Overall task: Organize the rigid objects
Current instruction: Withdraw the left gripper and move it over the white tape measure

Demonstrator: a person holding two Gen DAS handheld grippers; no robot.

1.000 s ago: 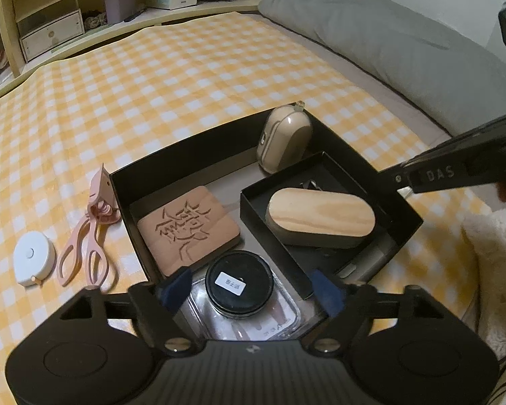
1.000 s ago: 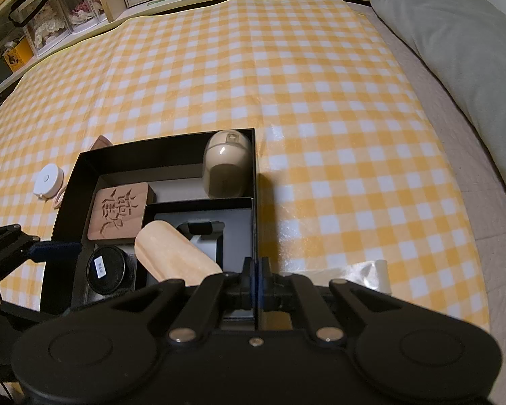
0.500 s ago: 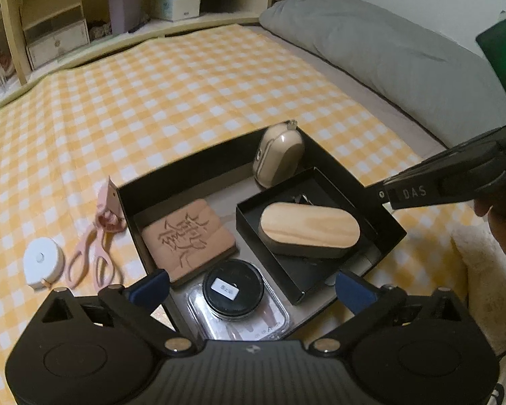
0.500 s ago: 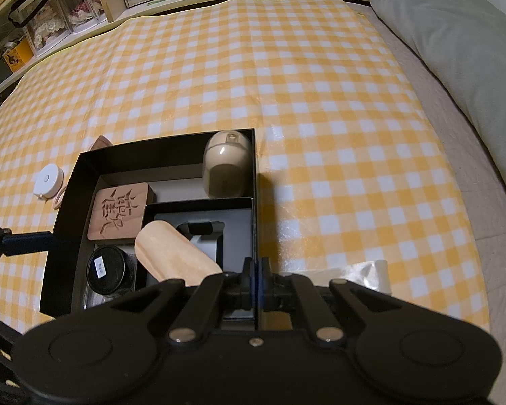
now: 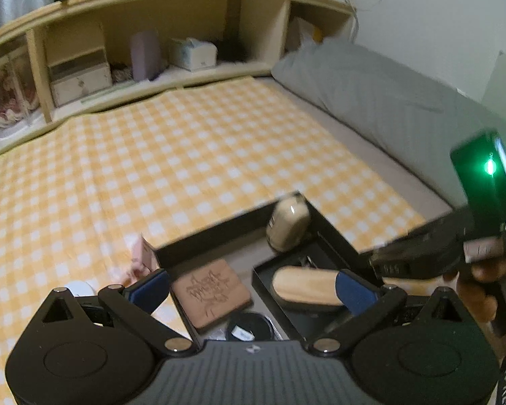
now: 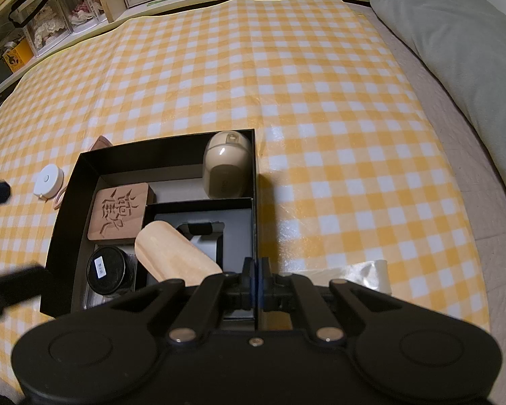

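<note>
- Since the earlier frames the left gripper [image 5: 253, 287] has risen and tipped up, so its view now takes in the wooden shelf [image 5: 151, 44] along the upper left, and its jaws have spread from partly to fully wide, with nothing between the blue pads.
- Yellow-and-white checked cloth [image 6: 286, 101] covers the bed across the middle of both views; a grey pillow [image 6: 455, 40] lies along the upper right.
- Lower centre of the right wrist view, a big black box [image 6: 64, 216] sits on the cloth and holds all the sorted pieces.
- Inside its lower right part stands a smaller black box [image 6: 199, 207], which holds a long oval wooden block [image 6: 172, 256] lying tilted over a dark and silver piece.
- A beige rounded case [image 6: 226, 168] stands in the big box's upper right corner, just above the smaller box.
- A brown carved tile [image 6: 121, 211] bearing a cut-in character lies flat at left inside the big box.
- Below the tile, a round black jar [image 6: 106, 270] with a small white label, too small to read, rests on a clear plastic tray.
- The right gripper [image 6: 257, 280] is closed, pinching the big box's right wall between its pads at lower centre; letters on its side in the left wrist view are blurred.
- A white round tape measure [image 6: 49, 181] lies on the cloth left of the big box, beside something pink.
</note>
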